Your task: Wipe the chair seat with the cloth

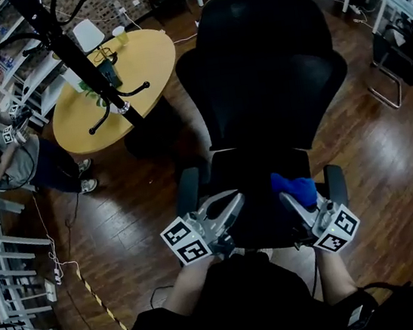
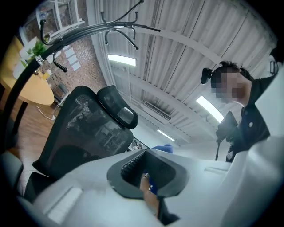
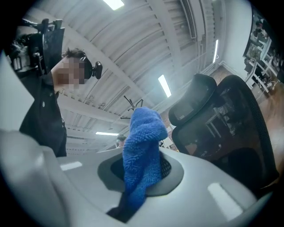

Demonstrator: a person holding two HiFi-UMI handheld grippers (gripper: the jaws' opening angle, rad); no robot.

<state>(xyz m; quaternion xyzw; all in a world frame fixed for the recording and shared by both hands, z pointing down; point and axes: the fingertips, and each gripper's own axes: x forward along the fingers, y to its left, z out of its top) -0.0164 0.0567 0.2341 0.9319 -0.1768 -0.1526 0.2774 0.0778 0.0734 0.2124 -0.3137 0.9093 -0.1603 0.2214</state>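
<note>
A black office chair (image 1: 260,61) stands right in front of me, its seat (image 1: 251,181) just beyond both grippers. My right gripper (image 1: 294,205) is shut on a blue cloth (image 1: 295,184), held over the seat's front right part. In the right gripper view the cloth (image 3: 142,146) sticks up from between the jaws of the right gripper (image 3: 142,175), with the chair (image 3: 230,119) behind. My left gripper (image 1: 231,204) hovers over the seat's front left, jaws together and empty. The left gripper view shows the left gripper (image 2: 148,175) tilted upward toward the chair back (image 2: 84,128).
A round wooden table (image 1: 139,63) and a black coat stand (image 1: 72,49) are to the far left of the chair. A person (image 1: 6,150) sits at the left edge. White desks (image 1: 397,4) line the far right. Cables (image 1: 68,267) trail over the wooden floor.
</note>
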